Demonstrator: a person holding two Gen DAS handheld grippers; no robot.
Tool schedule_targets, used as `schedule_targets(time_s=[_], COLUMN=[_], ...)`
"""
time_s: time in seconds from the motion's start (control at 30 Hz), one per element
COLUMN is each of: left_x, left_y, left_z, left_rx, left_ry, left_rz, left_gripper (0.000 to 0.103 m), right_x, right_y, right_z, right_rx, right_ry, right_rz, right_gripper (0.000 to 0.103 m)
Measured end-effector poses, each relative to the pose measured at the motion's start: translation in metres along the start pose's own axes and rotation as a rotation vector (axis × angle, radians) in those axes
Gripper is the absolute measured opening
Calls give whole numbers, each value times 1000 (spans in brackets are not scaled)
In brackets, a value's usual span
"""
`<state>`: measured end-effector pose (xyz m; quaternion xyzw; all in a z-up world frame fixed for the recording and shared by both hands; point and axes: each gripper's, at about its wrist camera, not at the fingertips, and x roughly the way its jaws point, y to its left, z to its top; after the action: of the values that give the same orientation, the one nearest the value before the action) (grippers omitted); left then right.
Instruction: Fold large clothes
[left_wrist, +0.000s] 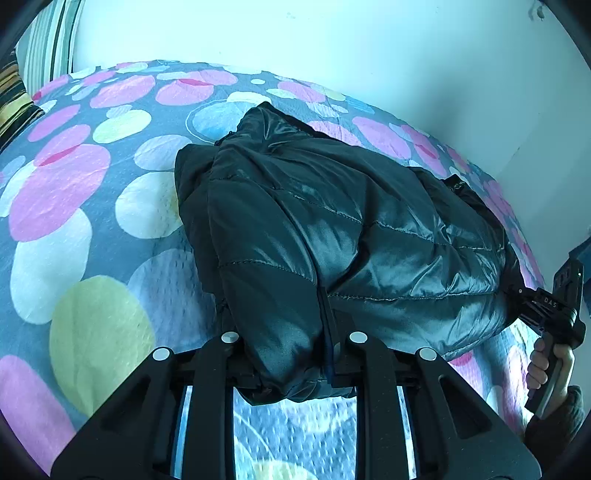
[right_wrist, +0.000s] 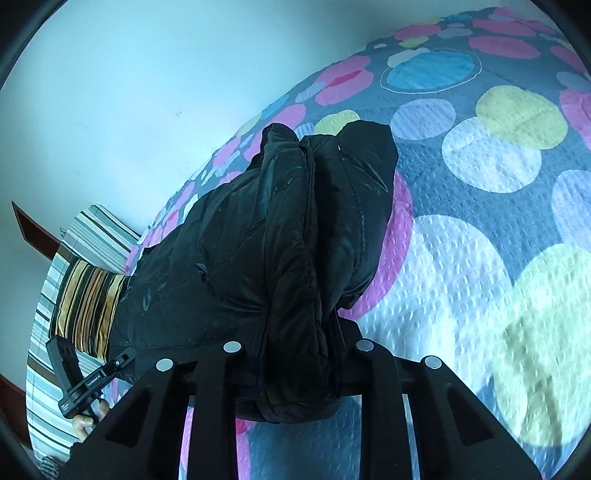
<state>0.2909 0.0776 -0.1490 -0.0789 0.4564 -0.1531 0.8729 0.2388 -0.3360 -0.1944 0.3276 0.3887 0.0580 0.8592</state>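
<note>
A black quilted puffer jacket (left_wrist: 369, 229) lies bunched and partly folded on a bed. In the left wrist view my left gripper (left_wrist: 293, 343) is shut on the jacket's near edge, with padded fabric bulging between the jaws. My right gripper (left_wrist: 546, 306) shows at the right edge of that view, held by a hand (left_wrist: 550, 369) and gripping the jacket's far corner. In the right wrist view the jacket (right_wrist: 240, 251) runs away from the right gripper (right_wrist: 298, 350), which is shut on a thick fold by the zip. The left gripper (right_wrist: 92, 384) grips the other end at lower left.
The bedspread (left_wrist: 74, 184) is grey with large pink, white, yellow and blue circles. A pale wall (left_wrist: 332, 44) runs along the bed's far side. Striped pillows (right_wrist: 85, 302) sit at one end of the bed, beside the jacket.
</note>
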Motion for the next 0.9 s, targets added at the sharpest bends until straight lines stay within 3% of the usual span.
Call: schedule_targets(time_s=[0.9], left_x=[-87], left_y=[-20], left_z=[-104], left_rx=[-23], left_ry=[0], left_rz=[11], left_gripper=[21], right_x=[-87], right_y=[-9], right_z=[-90], right_rx=[0], right_ry=[39], right_rz=[5], right_gripper=[24])
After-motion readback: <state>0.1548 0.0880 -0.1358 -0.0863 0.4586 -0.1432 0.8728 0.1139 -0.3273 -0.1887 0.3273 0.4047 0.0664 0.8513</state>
